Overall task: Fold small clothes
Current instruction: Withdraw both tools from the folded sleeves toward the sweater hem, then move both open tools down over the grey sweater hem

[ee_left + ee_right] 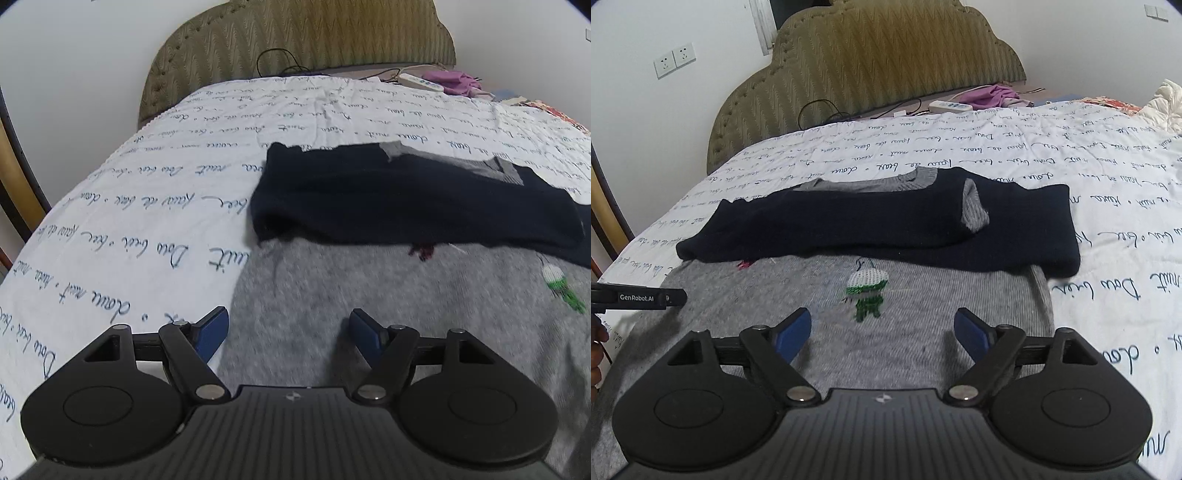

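While both pairs of jaws stand wide apart with nothing between their blue pads, the left gripper [288, 334] hangs over the near left edge of a grey sweater [923, 295] and the right gripper [882, 332] hangs over the sweater's middle. No earlier view is given, so only their present stance can be told: neither tool grips cloth. At the left edge of the right wrist view, part of the left gripper's black body shows, with fingers of a hand [596, 354] beside it. The grey sweater lies flat on the bed [1108, 177], its near part spread under both tools, and a small knitted green and white figure [866, 290] sits on its front just beyond the right gripper's pads. Farther on, the sweater's dark navy sleeves [849, 225] are folded across its upper part, a grey cuff [975, 212] showing on the right one and the grey collar [905, 181] just past them. The bedsheet is white with blue handwriting. At the far end lie a white power strip [951, 106] and a crumpled purple cloth [991, 95], near a padded olive headboard [886, 62] against the wall.
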Tool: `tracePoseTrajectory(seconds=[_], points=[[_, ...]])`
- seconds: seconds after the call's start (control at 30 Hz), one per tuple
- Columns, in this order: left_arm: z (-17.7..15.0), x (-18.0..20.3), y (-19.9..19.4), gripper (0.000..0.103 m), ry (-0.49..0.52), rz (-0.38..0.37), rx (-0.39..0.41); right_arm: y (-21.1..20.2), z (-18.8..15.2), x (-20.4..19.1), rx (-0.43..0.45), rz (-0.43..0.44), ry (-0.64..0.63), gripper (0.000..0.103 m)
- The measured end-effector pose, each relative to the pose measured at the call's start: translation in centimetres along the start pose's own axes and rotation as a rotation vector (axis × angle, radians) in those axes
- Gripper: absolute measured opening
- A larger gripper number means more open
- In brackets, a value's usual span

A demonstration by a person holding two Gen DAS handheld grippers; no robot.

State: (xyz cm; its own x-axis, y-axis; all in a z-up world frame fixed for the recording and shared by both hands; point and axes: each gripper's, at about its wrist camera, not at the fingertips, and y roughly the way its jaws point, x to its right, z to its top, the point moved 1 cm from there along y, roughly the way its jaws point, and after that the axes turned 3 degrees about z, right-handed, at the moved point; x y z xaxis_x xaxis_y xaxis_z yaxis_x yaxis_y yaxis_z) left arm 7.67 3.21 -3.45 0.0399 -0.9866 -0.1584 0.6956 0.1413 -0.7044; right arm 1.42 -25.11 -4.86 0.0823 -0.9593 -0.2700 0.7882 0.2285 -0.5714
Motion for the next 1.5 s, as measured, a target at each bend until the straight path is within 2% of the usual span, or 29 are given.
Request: tracePoseTrajectory(seconds=[0.73, 0.93, 1.23, 1.4, 1.5], points=[[-3.7, 0.0, -3.1, 0.081, -0.023, -0.032, -0.004, -2.9, -3.9, 0.5, -0.017, 0.009, 0.034, 0.086], [-4.8, -0.2, -4.1, 0.082, -0.009, -0.033, 0.002, -4.2, -4.9, 0.0, 0.003, -0.019, -0.005, 0.086], [-6.2, -0.9, -5.4, 0.082, -0.017, -0.046, 0.000, -5.4, -6.2, -0.4, -0.014, 0.001, -0.030, 0.086], [-7.1, -1.4, -6.0, 0.082, -0.020, -0.048, -0.001, -6.1, -6.9, -0.3, 0.023, -0.072, -0.045, 0.086], [-7.6, -1.6, -6.2, 0.082, -0.020, -0.045, -0.002, -6.3, -7.3, 0.0, 0.038, -0.033, 0.010, 0.086]])
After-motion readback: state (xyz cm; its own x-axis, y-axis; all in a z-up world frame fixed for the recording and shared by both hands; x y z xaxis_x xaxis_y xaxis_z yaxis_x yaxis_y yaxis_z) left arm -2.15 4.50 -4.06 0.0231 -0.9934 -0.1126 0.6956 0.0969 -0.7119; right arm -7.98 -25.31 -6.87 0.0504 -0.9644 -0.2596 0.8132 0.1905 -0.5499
